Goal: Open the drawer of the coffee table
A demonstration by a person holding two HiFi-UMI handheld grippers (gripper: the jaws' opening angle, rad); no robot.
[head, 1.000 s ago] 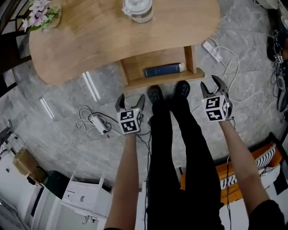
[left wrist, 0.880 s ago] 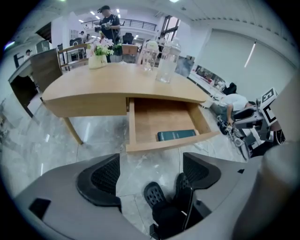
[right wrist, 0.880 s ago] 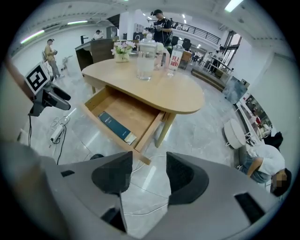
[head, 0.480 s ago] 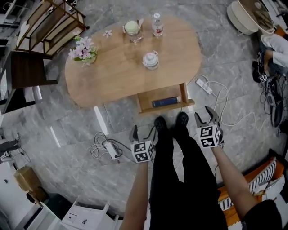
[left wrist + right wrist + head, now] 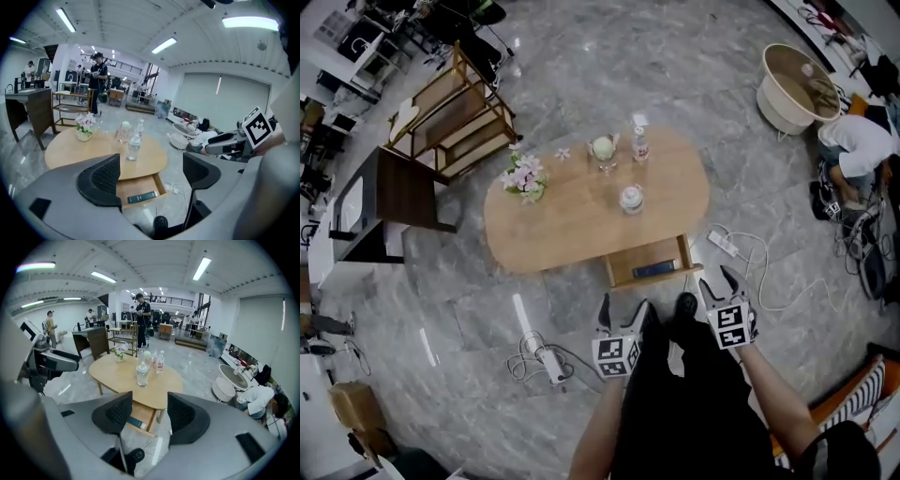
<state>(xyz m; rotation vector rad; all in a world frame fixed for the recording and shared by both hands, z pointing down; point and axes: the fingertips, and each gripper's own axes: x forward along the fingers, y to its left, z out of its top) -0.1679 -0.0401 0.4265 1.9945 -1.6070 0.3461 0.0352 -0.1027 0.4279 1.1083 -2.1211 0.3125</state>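
Grey marble flooring now surrounds the whole oval light-wood coffee table (image 5: 581, 225), which a second ago filled the top of the head view and now sits smaller and farther below. Its shallow wooden drawer (image 5: 623, 273) stands pulled out at the table's near edge, a dark blue book (image 5: 653, 270) lying inside. The left gripper (image 5: 623, 314) and right gripper (image 5: 718, 286) have risen with the camera, jaws spread, nothing between them, apart from the drawer.

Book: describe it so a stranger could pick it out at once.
Find the oval wooden table on the grey floor; a drawer stands open under its near edge. The book lies flat inside, dark blue and alone, unlike the flowers and bottle on top.
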